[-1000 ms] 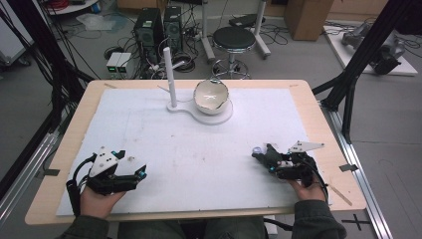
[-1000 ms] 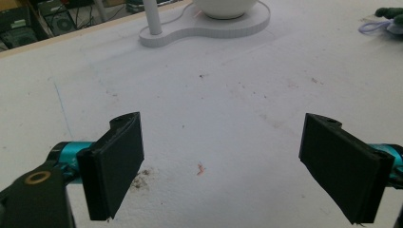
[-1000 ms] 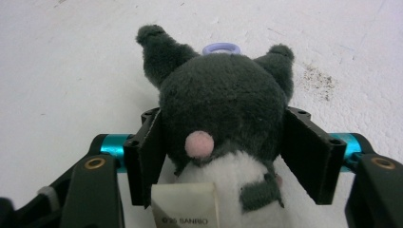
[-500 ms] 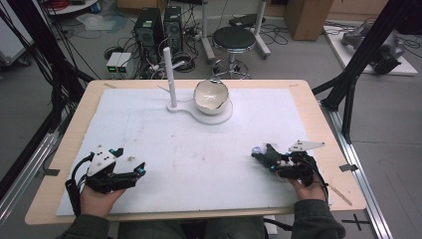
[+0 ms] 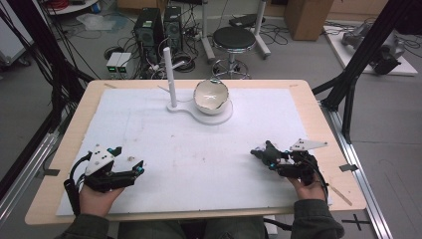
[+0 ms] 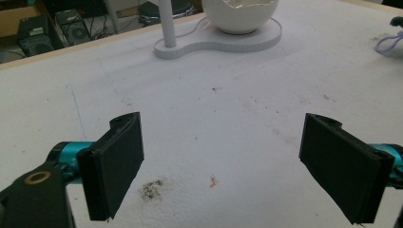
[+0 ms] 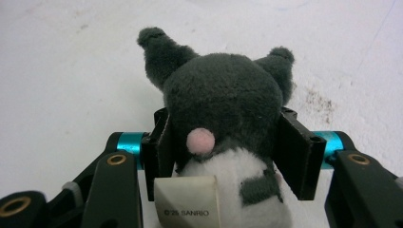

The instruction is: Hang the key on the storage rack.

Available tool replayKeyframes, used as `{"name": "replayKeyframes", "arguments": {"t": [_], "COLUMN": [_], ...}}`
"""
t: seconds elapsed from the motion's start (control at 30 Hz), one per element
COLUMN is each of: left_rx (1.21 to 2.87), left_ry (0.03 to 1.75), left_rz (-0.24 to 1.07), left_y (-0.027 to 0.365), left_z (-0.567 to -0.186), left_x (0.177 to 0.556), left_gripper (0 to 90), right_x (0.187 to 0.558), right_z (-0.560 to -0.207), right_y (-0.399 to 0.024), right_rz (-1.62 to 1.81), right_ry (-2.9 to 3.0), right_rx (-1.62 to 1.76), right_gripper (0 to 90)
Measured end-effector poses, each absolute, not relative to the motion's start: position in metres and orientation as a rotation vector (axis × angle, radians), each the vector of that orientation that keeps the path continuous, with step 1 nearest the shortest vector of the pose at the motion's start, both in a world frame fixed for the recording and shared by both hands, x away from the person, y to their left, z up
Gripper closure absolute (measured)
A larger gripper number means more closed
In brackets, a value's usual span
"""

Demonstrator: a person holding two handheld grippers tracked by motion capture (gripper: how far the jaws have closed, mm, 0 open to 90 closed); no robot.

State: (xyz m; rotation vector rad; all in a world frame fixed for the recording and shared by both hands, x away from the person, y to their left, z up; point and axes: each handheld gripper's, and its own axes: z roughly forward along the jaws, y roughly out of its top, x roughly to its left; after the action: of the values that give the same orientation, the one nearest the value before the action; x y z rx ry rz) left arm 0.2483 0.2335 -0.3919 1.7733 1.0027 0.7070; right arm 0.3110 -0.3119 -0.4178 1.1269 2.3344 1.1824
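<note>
The right gripper [image 7: 223,147], its jaws having just been closing, clamps a dark grey plush toy [image 7: 223,104] low over the white mat [image 5: 209,164], the left gripper [image 6: 228,166] rests open and empty; grasp done, carrying and placement remain.

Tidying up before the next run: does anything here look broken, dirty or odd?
Yes. The white globe on the lamp stand has a jagged, broken-open top. The white mat carries a dark smudge and small reddish specks near the left gripper.
</note>
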Motion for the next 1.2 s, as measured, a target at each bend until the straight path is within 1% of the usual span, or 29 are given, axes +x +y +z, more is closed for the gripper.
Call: {"name": "replayKeyframes", "arguments": {"t": [0.47, 1.2], "left_rx": [1.765, 1.755], "left_ry": [1.003, 1.009], "left_rz": [0.707, 0.711], "left_y": [0.233, 0.235], "left_z": [-0.392, -0.392], "left_x": [0.248, 0.248], "left_gripper": [15.2, 15.1], "right_x": [0.31, 0.327], "right_z": [-0.401, -0.371], "right_y": [-0.301, -0.269], "right_rz": [1.252, 1.401], "right_ry": [2.302, 2.273], "right_rx": [1.06, 0.957], "right_gripper": [45.0, 45.1]}}
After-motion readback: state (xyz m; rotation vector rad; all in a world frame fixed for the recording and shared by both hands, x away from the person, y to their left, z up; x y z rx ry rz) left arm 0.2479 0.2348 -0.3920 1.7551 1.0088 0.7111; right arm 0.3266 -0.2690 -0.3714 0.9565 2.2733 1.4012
